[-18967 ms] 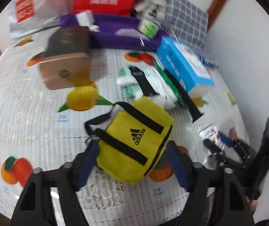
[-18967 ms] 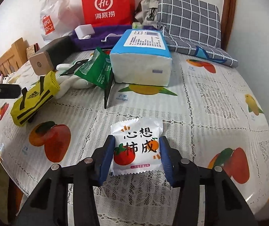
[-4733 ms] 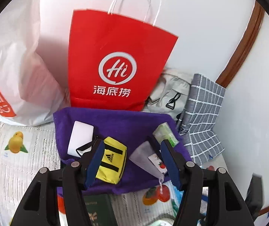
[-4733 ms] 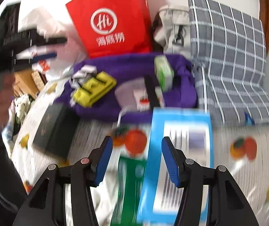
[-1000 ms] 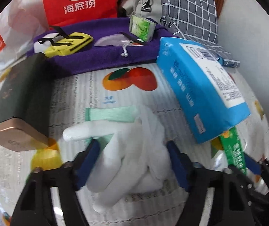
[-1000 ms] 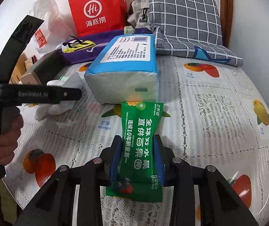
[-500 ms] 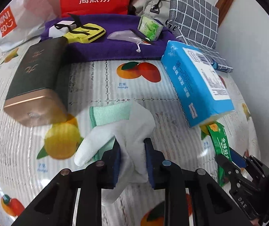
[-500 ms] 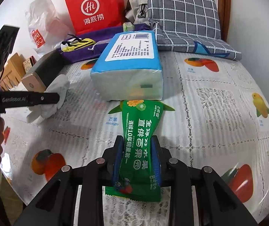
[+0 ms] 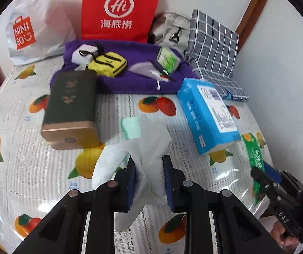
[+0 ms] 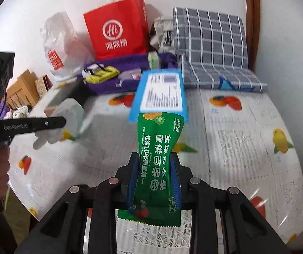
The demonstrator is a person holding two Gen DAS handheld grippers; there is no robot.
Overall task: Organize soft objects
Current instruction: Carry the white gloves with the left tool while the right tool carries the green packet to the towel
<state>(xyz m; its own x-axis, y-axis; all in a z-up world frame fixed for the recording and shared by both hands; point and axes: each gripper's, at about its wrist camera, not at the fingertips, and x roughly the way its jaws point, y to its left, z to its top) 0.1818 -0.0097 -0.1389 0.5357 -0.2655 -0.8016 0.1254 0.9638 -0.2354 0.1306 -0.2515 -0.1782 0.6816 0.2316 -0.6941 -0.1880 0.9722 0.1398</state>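
White walls back our fruit-print tabletop (image 9: 24,165), where a red bag (image 9: 119,10) stands at the far edge behind a purple cloth (image 9: 130,80). On that cloth we see a yellow pouch (image 9: 107,63). Our left hand-held gripper (image 9: 149,177) is clamped on a white glove (image 9: 147,146), raised off the tabletop near a dark box (image 9: 71,105) on its left. Our right hand-held gripper (image 10: 154,182) squeezes a green wipes packet (image 10: 157,158), lifted just in front of a blue tissue pack (image 10: 162,91).

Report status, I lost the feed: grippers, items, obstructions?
Left gripper shut on white glove. Right gripper shut on green wipes pack. Blue tissue pack sits before purple towel.
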